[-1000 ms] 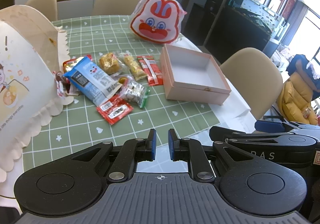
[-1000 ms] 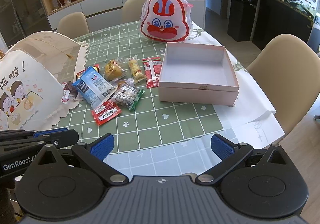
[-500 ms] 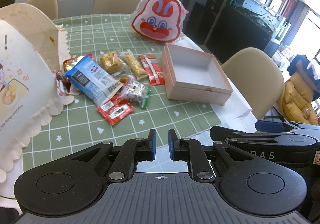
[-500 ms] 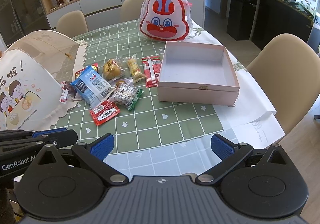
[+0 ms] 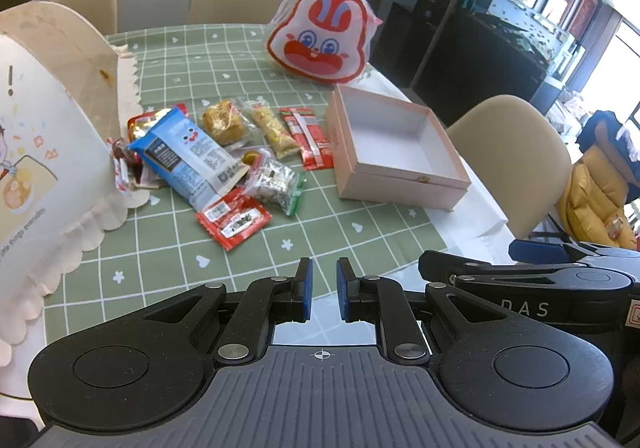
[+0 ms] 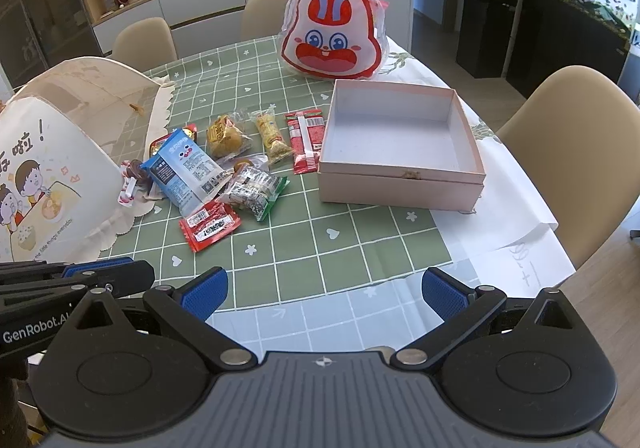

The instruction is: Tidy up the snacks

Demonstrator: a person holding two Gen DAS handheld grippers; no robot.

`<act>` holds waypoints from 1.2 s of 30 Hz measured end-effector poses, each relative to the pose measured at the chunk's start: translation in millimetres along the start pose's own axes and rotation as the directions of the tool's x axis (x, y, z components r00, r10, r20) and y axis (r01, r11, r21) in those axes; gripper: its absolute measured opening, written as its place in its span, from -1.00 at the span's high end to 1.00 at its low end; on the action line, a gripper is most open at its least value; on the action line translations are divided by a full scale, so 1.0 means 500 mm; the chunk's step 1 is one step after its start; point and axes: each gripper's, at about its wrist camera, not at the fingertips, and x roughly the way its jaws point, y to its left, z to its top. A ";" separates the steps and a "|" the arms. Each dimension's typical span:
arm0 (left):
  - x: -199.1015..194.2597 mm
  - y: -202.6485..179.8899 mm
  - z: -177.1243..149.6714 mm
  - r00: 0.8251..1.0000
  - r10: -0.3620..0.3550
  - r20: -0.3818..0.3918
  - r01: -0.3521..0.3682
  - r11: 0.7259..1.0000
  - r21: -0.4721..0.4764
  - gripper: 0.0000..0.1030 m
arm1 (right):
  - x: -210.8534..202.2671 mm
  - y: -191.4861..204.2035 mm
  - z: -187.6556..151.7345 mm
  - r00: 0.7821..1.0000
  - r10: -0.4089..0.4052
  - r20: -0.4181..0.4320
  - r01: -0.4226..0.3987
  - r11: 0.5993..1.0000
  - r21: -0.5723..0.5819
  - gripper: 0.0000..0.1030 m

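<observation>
- The table (image 6: 360, 248) carries everything, and I'm holding both grippers back over its near edge, clear of the snacks, so I get the whole spread in view before choosing.
- The food cover (image 6: 60, 168), that big cartoon-printed dome, sits tipped at the left edge. Its frilled hem touches the leftmost wrappers, so it crowds any reach from that side.
- The rabbit bag (image 6: 334, 40) stands toward the far edge, behind the box. It's out of my path.
- The box (image 6: 400, 184), pink and lidless, sits near the right edge with nothing inside. I read it as where the snacks go, and its open top faces me.
- The snacks lie in a loose pile mid-table, just left of the box. The blue pack (image 6: 186, 168) lies across the top of several others, and I'd say it comes off first.
- The red strip (image 6: 306, 140) lies beside the box wall. The red sachet (image 6: 210, 226) is nearest me and lies mostly free, only its far end touching the pile.
- Right gripper (image 6: 324, 294): jaws spread wide, nothing between them.
- Left gripper (image 5: 322, 288): pads nearly together, only a slit, gripping nothing.
</observation>
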 end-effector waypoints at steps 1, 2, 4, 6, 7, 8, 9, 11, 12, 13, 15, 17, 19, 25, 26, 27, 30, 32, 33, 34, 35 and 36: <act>0.002 0.001 0.002 1.000 0.000 -0.001 0.000 1.000 -0.002 0.68 | 0.000 0.001 0.002 1.000 0.006 0.006 -0.006 1.000 -0.003 -1.00; 0.005 0.002 0.005 1.000 0.000 -0.003 0.000 1.000 -0.004 0.68 | 0.000 0.001 0.004 1.000 0.018 0.022 -0.017 1.000 -0.009 -1.00; 0.014 0.003 0.010 1.000 0.000 -0.009 0.000 1.000 -0.008 0.72 | -0.002 0.003 0.011 0.997 0.044 0.068 -0.043 0.999 -0.025 -1.00; 0.025 0.007 0.016 1.000 0.005 -0.017 -0.005 1.000 -0.013 0.73 | 0.000 0.002 0.015 0.989 0.077 0.123 -0.072 0.996 -0.045 -1.00; 0.031 0.009 0.020 1.000 0.007 -0.022 -0.007 1.000 -0.017 0.73 | 0.006 0.001 0.018 0.986 0.085 0.147 -0.077 0.995 -0.060 -1.00; 0.038 0.013 0.024 1.000 0.009 -0.028 -0.010 1.000 -0.021 0.73 | 0.013 0.002 0.021 0.984 0.084 0.155 -0.074 0.995 -0.070 -1.00; 0.044 0.016 0.028 0.999 0.012 -0.031 -0.013 1.000 -0.025 0.73 | 0.026 0.000 0.024 0.985 0.080 0.153 -0.069 0.995 -0.072 -1.00; 0.059 0.026 0.036 0.999 0.026 -0.031 -0.027 0.999 -0.037 0.73 | 0.061 -0.008 0.029 0.988 0.111 0.104 -0.103 0.992 -0.076 -1.00; 0.070 0.034 0.039 0.999 0.038 -0.026 -0.039 0.998 -0.043 0.73 | 0.077 -0.012 0.029 0.989 0.116 0.097 -0.110 0.992 -0.068 -1.00; 0.079 0.042 0.041 0.999 0.049 -0.020 -0.050 0.997 -0.052 0.73 | 0.090 -0.013 0.028 0.989 0.113 0.094 -0.106 0.992 -0.068 -1.00; 0.110 0.073 0.042 0.999 0.038 -0.009 -0.039 0.996 -0.084 0.70 | 0.123 -0.008 0.030 0.991 0.095 0.099 -0.083 0.990 -0.117 -1.00; 0.146 0.120 0.038 0.999 -0.047 -0.009 0.045 0.987 -0.154 0.70 | 0.162 0.008 0.036 0.993 0.056 0.102 -0.036 0.981 -0.189 -1.00; 0.173 0.159 0.030 0.997 -0.069 -0.019 0.063 0.972 -0.227 0.70 | 0.200 0.026 0.045 0.993 0.065 0.096 -0.039 0.967 -0.254 -1.00; 0.181 0.240 0.013 0.990 0.144 -0.009 -0.140 0.945 -0.297 0.70 | 0.321 0.125 0.099 0.973 0.228 0.049 -0.180 0.869 -0.461 -1.00; 0.176 0.253 0.012 0.987 0.160 0.001 -0.152 0.941 -0.301 0.70 | 0.341 0.145 0.108 0.968 0.248 0.036 -0.200 0.853 -0.482 -1.00; 0.172 0.266 0.011 0.985 0.174 0.003 -0.165 0.937 -0.309 0.70 | 0.363 0.167 0.119 0.961 0.276 0.017 -0.231 0.833 -0.503 -1.00; 0.158 0.304 0.004 0.981 0.193 0.001 -0.178 0.908 -0.380 0.70 | 0.423 0.234 0.144 0.940 0.341 -0.030 -0.300 0.780 -0.549 -1.00; 0.148 0.329 0.001 0.975 0.221 0.009 -0.195 0.881 -0.432 0.70 | 0.466 0.285 0.152 0.939 0.341 -0.046 -0.300 0.745 -0.597 -1.00; 0.142 0.338 0.003 0.973 0.231 0.022 -0.197 0.873 -0.447 0.70 | 0.481 0.306 0.151 0.943 0.331 -0.044 -0.285 0.731 -0.620 -1.00; 0.136 0.346 0.007 0.970 0.240 0.038 -0.198 0.869 -0.454 0.70 | 0.494 0.325 0.149 0.947 0.318 -0.046 -0.272 0.717 -0.642 -0.98; 0.133 0.354 0.014 0.966 0.253 0.061 -0.199 0.870 -0.451 0.70 | 0.507 0.345 0.146 0.951 0.304 -0.055 -0.262 0.700 -0.665 -0.89; 0.130 0.360 0.026 0.959 0.269 0.092 -0.203 0.874 -0.441 0.70 | 0.514 0.355 0.143 0.952 0.298 -0.067 -0.264 0.691 -0.673 -0.64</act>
